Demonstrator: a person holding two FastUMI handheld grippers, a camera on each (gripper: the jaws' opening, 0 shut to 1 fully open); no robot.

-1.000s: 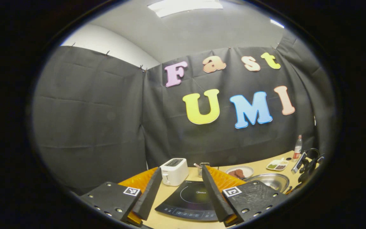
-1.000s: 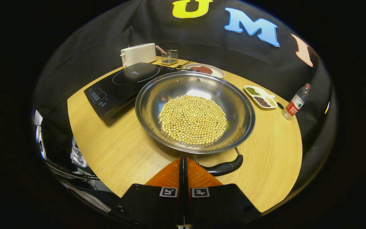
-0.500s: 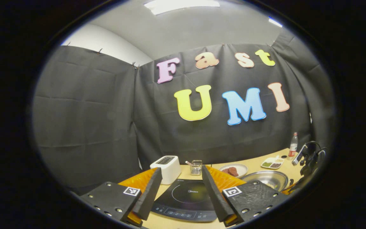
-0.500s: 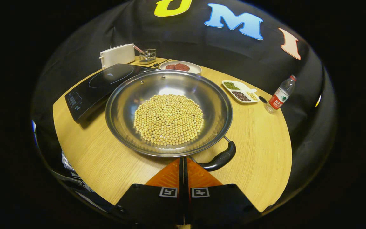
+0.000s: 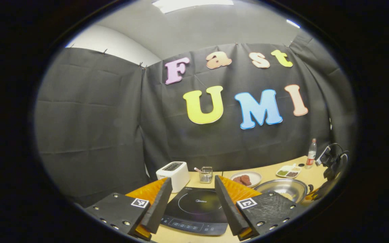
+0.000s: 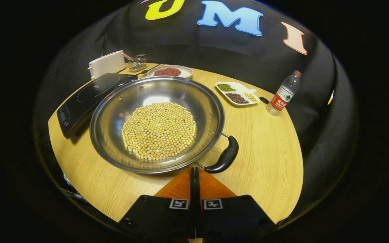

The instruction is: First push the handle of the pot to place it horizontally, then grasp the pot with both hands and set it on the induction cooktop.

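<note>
The steel pot (image 6: pixel 211 101) holds a heap of yellow beans (image 6: pixel 159 130) and stands mid-table. Its black handle (image 6: pixel 226 157) points to the lower right of the rim. My right gripper (image 6: pixel 194 170) is shut with nothing between its fingers, and its tips sit just left of the handle's near end, close to the rim. The black induction cooktop (image 6: pixel 86 98) lies to the pot's left. In the left gripper view my left gripper (image 5: pixel 191 180) hangs open above the cooktop (image 5: pixel 198 209), with the pot (image 5: pixel 284 187) to its right.
A white toaster (image 6: pixel 106 63), a wire basket (image 6: pixel 137 62) and a plate of red pieces (image 6: pixel 170 71) line the far edge. A divided dish (image 6: pixel 236 96) and a water bottle (image 6: pixel 284 93) stand at the right. Bare table lies right of the handle.
The pot's handle has swung from the near side round toward the right, with the right gripper's shut tips beside it. The left gripper has drifted a little and stayed open.
</note>
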